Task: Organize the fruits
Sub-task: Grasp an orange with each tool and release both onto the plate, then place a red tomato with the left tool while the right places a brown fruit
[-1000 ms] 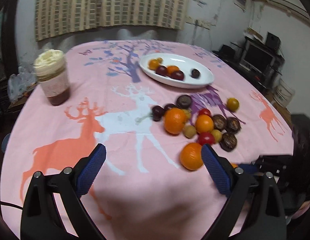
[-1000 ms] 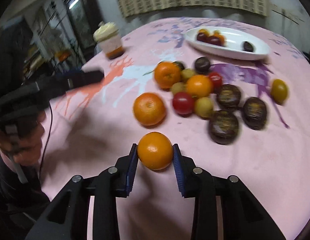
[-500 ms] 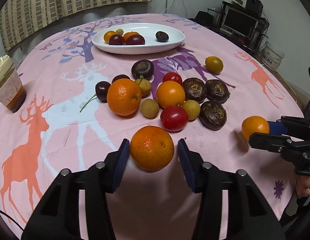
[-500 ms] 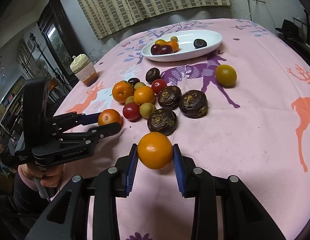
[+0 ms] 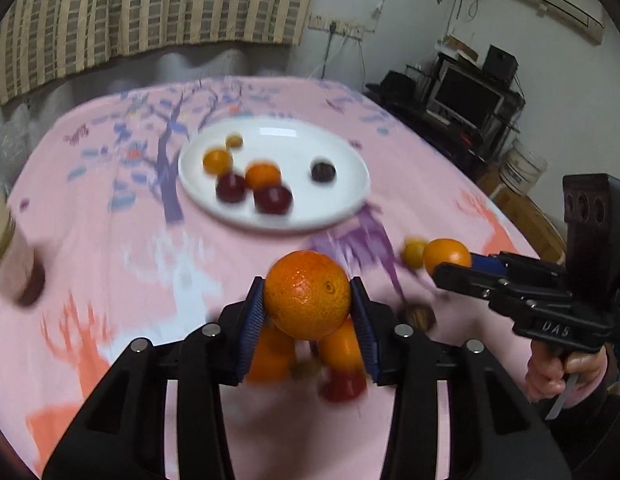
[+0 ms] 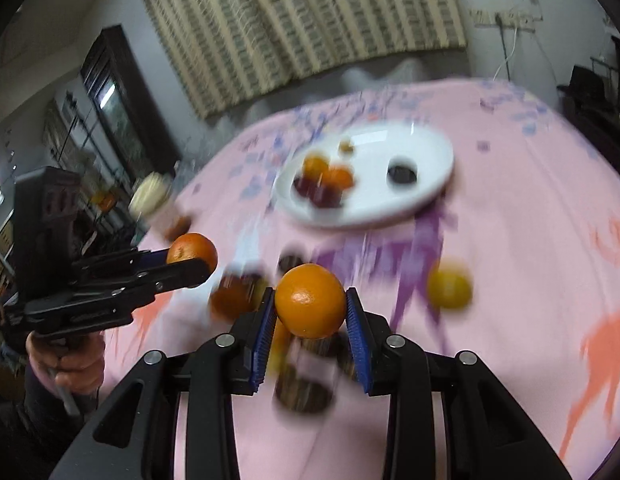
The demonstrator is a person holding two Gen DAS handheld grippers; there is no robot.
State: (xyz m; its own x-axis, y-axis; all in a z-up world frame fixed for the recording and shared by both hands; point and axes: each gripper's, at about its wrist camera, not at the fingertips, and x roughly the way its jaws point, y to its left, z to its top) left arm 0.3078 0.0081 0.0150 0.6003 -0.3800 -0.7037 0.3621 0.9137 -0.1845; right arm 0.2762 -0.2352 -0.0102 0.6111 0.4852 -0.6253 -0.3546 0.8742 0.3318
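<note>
My left gripper (image 5: 308,320) is shut on an orange (image 5: 307,294) and holds it in the air above the loose fruit pile (image 5: 306,356). My right gripper (image 6: 311,320) is shut on another orange (image 6: 310,301), also lifted; it shows at the right of the left wrist view (image 5: 447,255). The left gripper's orange shows in the right wrist view (image 6: 192,251). A white oval plate (image 5: 337,204) holding several small fruits lies on the pink tablecloth beyond both grippers, also in the right wrist view (image 6: 433,152). The background is blurred.
A lidded jar (image 5: 6,248) stands at the table's left side. A small yellow fruit (image 6: 449,289) lies apart to the right of the pile. Dark round fruits (image 6: 304,384) lie under the right gripper. Shelves and a monitor (image 5: 465,96) stand beyond the table's right edge.
The left gripper closed on an orange and lifted it. Both grippers have risen with their oranges and moved towards the plate.
</note>
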